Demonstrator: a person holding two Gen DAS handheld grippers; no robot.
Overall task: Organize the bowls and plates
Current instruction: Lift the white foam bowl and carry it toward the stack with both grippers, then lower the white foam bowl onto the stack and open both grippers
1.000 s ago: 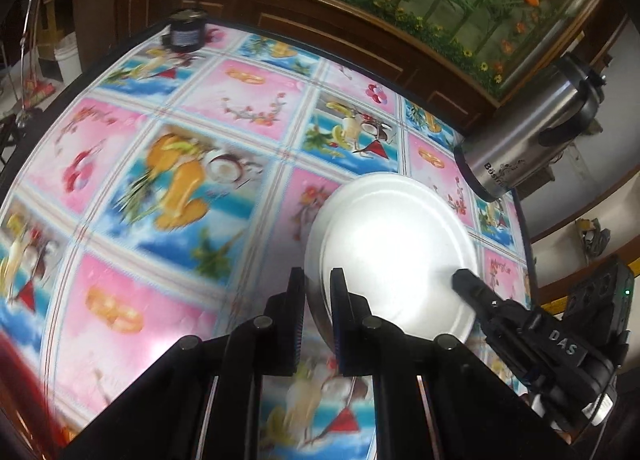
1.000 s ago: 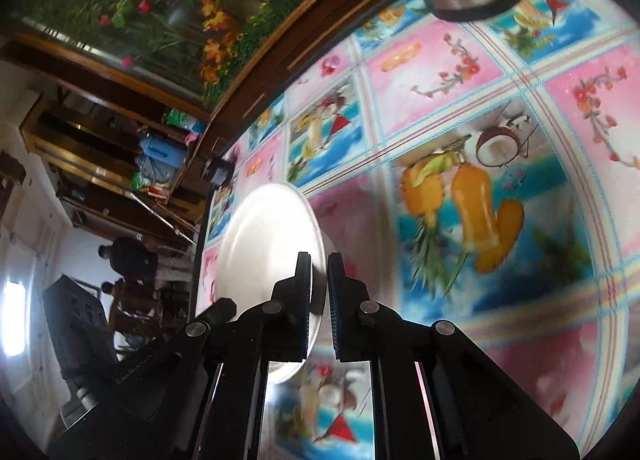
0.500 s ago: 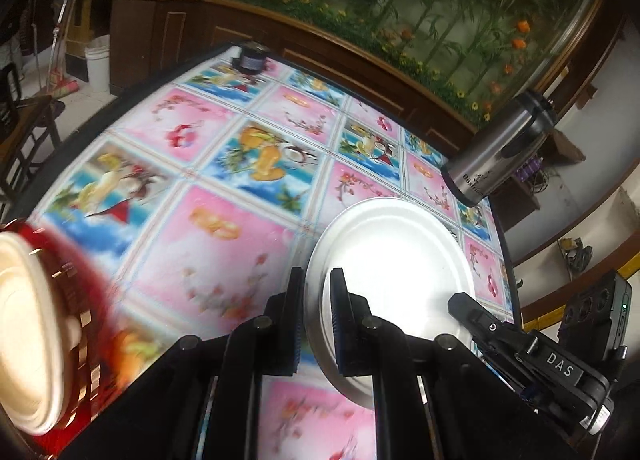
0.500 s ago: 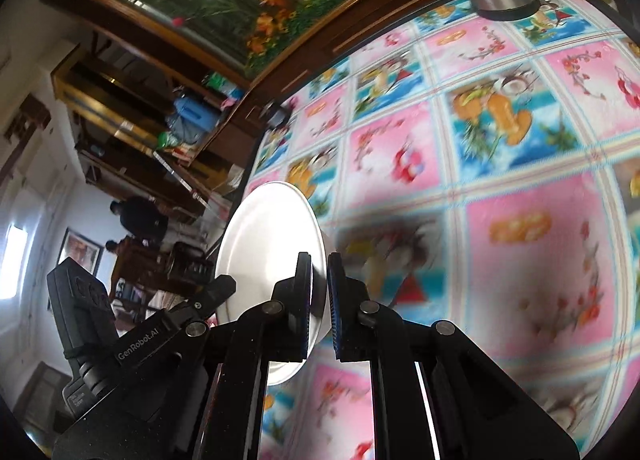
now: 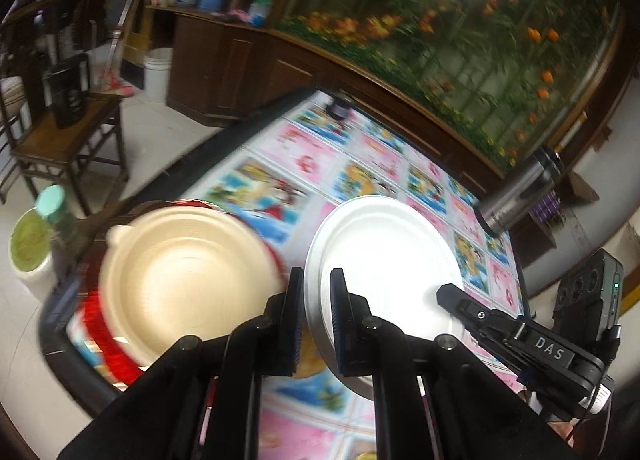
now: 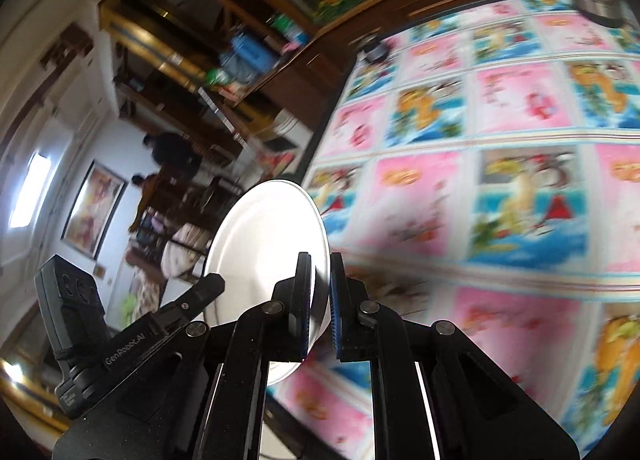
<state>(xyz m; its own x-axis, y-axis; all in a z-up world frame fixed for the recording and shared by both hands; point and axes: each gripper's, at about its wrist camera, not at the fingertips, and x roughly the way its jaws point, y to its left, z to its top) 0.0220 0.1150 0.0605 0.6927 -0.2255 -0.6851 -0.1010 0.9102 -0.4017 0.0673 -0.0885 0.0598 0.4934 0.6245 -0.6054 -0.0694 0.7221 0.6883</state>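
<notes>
1. Centre of the left wrist view: a round, plain white plate (image 5: 384, 252) with a shallow raised rim, lifted above the patterned tablecloth (image 5: 280, 187).
2. Left gripper (image 5: 316, 324) pinches its near rim.
3. Right gripper (image 6: 319, 300) clamps the opposite rim.
4. Lower left: a cream bowl (image 5: 188, 280).

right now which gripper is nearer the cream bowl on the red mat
Left. The left gripper grips the white plate's rim right beside the cream bowl. The right gripper grips the plate's far edge, away from the bowl.
</notes>
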